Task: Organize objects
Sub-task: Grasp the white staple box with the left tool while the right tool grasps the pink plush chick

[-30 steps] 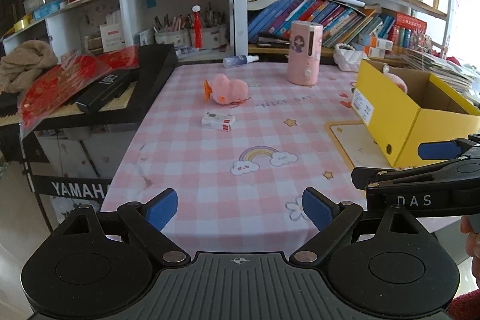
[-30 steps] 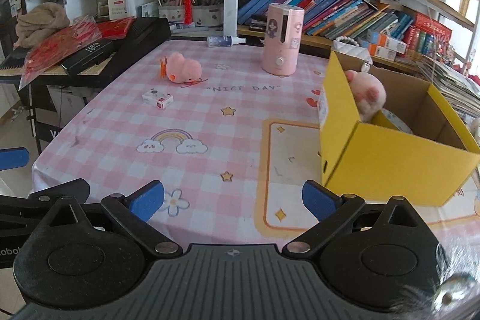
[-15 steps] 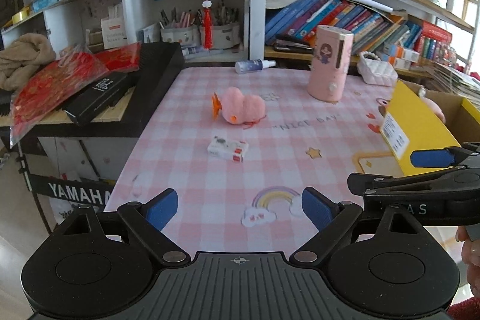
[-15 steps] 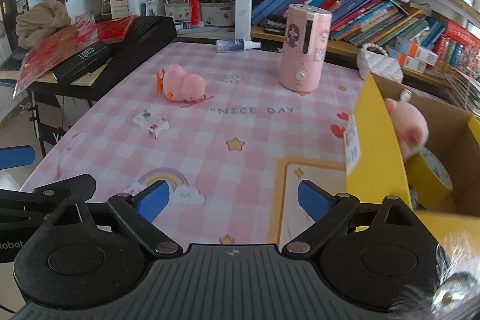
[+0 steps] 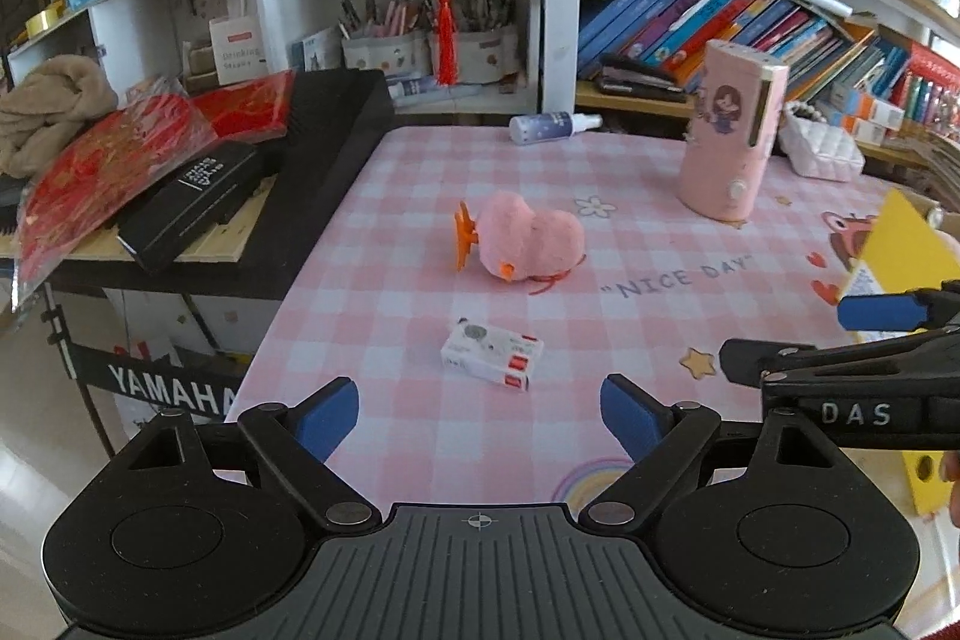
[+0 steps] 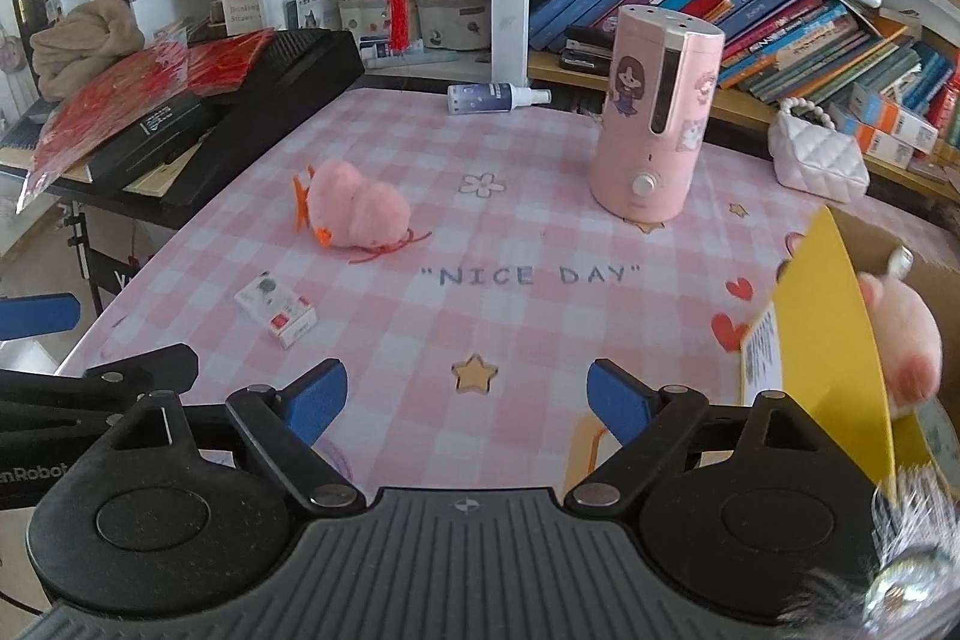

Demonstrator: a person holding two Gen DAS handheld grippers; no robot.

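Pink checks cover the table cloth [image 5: 420,280], and three loose things sit on it. The small white box [image 5: 493,353] lies flat in the lower middle of the left wrist picture, just ahead of the left gripper [image 5: 479,415]. Its blue fingers are spread wide and hold nothing. The box sits almost in line with the gap between them, a little toward the left finger. Its long side runs across the picture, from the upper left down to the lower right, and the end with the red marks points to the lower right. So I think the fingers would close best across its short side.

The pink plush chick [image 5: 521,244] lies on its side a bit farther up, in the middle of the picture. Its orange feet point to the left, and its long way runs left to right.

The right gripper [image 6: 467,399] is wide apart and empty too. In its picture the box is at the lower left, off to the side of its fingers, so the left gripper looks nearer to it.

The yellow box [image 6: 822,340] stands at the right edge, with a pink toy [image 6: 903,340] inside. The tall pink humidifier [image 6: 657,112] stands upright in the upper right.
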